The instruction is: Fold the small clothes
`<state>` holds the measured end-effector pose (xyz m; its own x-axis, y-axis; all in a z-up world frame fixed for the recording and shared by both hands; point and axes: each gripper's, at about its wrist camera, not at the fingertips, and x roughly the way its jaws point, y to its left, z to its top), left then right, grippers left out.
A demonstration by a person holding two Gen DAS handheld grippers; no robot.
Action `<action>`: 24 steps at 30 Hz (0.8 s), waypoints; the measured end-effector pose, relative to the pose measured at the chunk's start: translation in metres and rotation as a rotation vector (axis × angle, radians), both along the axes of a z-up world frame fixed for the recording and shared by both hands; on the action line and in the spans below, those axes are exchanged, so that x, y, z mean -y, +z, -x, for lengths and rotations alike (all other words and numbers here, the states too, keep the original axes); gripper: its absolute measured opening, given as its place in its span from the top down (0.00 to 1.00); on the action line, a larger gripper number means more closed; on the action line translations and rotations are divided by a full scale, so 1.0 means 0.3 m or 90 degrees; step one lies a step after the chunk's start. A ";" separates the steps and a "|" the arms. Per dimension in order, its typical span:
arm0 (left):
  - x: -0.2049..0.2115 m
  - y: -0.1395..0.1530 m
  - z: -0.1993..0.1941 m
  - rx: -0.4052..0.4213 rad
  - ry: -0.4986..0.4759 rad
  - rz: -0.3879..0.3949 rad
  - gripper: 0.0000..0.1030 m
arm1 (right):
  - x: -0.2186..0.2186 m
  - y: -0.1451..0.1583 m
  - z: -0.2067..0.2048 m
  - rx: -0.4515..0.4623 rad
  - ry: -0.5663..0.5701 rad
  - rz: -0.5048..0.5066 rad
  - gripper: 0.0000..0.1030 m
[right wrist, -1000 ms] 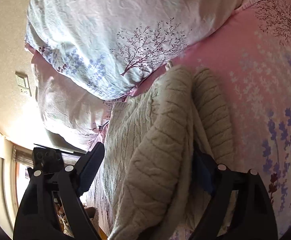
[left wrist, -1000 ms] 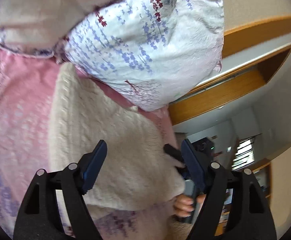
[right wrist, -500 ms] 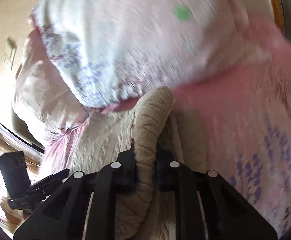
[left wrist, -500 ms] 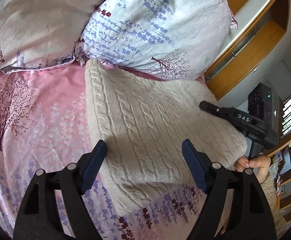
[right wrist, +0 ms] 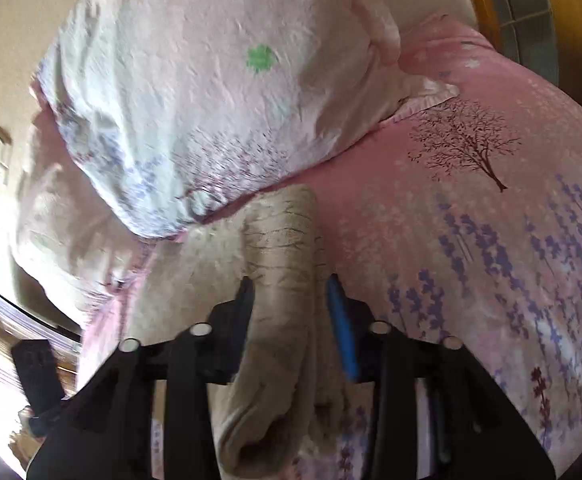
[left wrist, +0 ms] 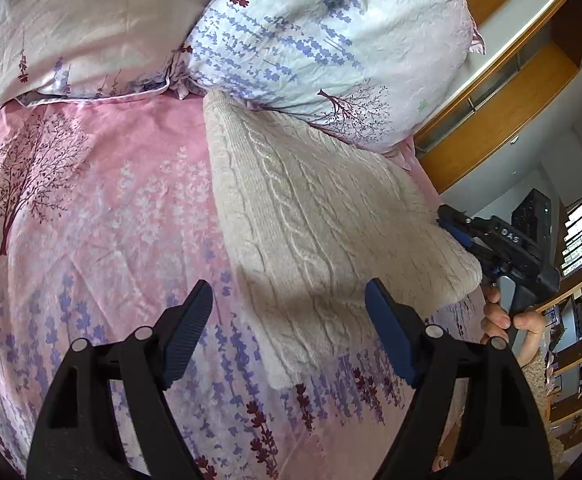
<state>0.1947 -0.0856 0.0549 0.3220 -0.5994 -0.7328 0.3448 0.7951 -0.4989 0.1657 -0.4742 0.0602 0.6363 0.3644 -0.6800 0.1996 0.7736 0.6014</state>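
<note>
- Folding the cream cable-knit sweater (left wrist: 323, 236), we find it lying on the pink floral bedsheet (left wrist: 91, 208), its far end touching the lavender-print pillow (left wrist: 323, 40) at twelve o'clock.
- Our left gripper (left wrist: 289, 330) hangs wide and empty above the sweater's near corner.
- Our right gripper (right wrist: 291, 312) is opening, jaws half apart; a rolled sweater edge (right wrist: 283, 248) sits between them, the right pad apparently clear of the knit.
- We judge the thick roll may spring back as it is released, undoing the fold.
- A pad could also snag the loose knit and drag the sweater askew toward three o'clock in the left view.
</note>
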 end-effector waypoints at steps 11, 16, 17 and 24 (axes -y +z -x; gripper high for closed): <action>0.049 -0.005 0.069 0.042 0.039 -0.090 0.24 | -0.043 0.012 0.147 -0.008 0.041 -0.010 0.54; 0.089 -0.024 0.089 0.056 0.033 -0.123 0.24 | -0.071 0.011 0.164 -0.002 0.062 -0.006 0.55; 0.094 -0.029 0.091 0.053 0.031 -0.120 0.25 | -0.077 0.010 0.165 -0.001 0.066 -0.005 0.56; 0.093 -0.064 0.084 0.031 0.033 -0.085 0.48 | -0.095 -0.012 0.171 0.001 0.072 0.016 0.91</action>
<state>0.1696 -0.1135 0.0358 0.3871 -0.4794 -0.7876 0.3228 0.8706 -0.3712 0.1143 -0.4455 0.0565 0.5932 0.4174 -0.6884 0.1086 0.8058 0.5821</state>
